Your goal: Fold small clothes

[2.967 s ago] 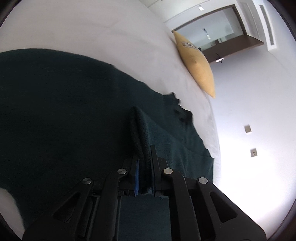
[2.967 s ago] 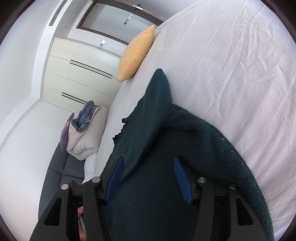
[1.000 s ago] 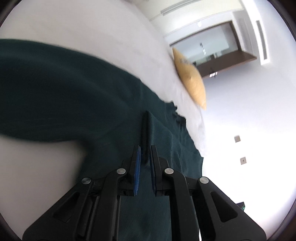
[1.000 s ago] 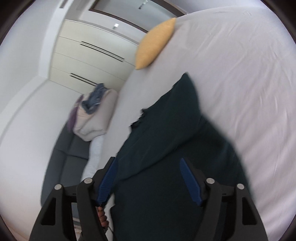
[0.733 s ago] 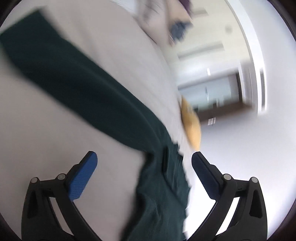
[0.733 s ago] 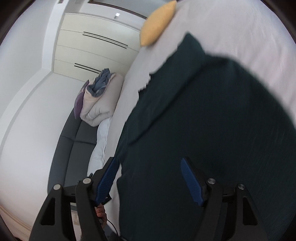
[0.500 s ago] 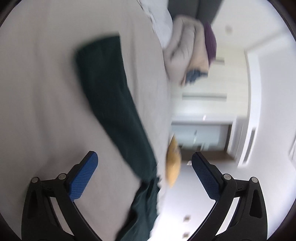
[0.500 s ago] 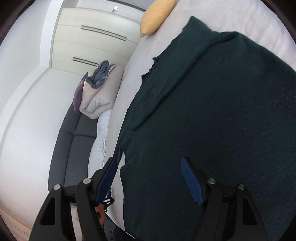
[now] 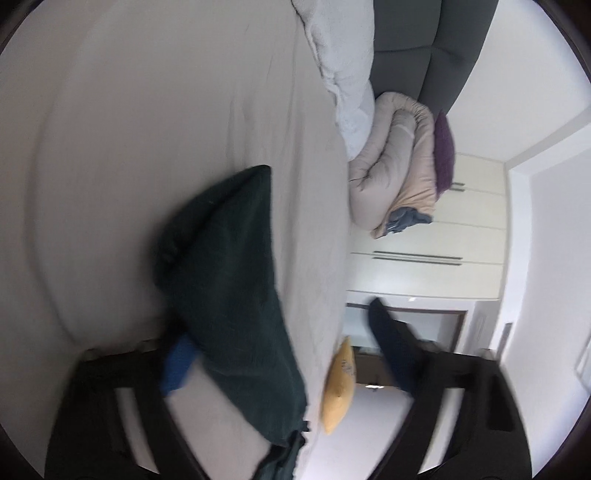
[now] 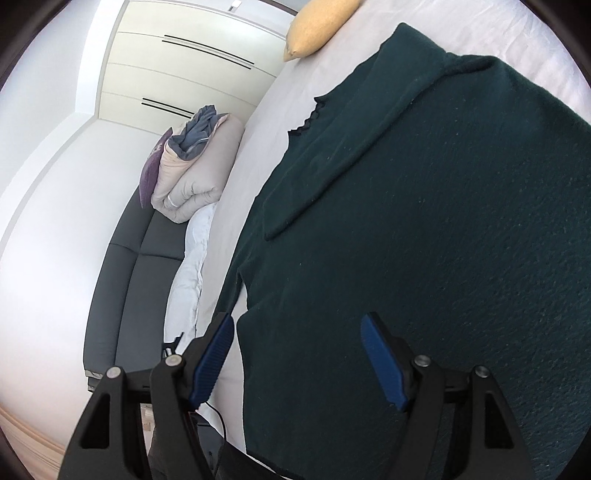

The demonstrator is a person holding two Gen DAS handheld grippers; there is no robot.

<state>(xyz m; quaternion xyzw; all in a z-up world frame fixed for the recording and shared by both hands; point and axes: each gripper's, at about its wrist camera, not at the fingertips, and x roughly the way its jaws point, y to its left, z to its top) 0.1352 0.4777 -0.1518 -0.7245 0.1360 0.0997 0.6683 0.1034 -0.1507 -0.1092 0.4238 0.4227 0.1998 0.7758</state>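
A dark green knitted top (image 10: 424,221) lies spread on the white bed sheet (image 10: 517,33), one sleeve (image 10: 351,147) folded across its body. My right gripper (image 10: 297,321) hovers open over the top's near left edge, nothing between its blue pads (image 10: 384,362). In the blurred, rolled left wrist view the other green sleeve (image 9: 229,277) stretches out over the sheet (image 9: 147,110). My left gripper (image 9: 280,332) straddles this sleeve and its jaws are closing. The pads (image 9: 177,365) stand apart from the cloth.
A yellow cushion (image 10: 317,29) lies at the bed's far end beyond the top. A rolled beige duvet (image 10: 195,184) with a purple cushion and a white blanket sit on the grey sofa (image 10: 125,277) along the bed's left side. White wardrobe doors (image 10: 184,74) stand behind.
My left gripper let go of the pinched fold, opened wide, rolled and swung over to the outstretched sleeve, then began narrowing. My right gripper moved in over the top's body, still open.
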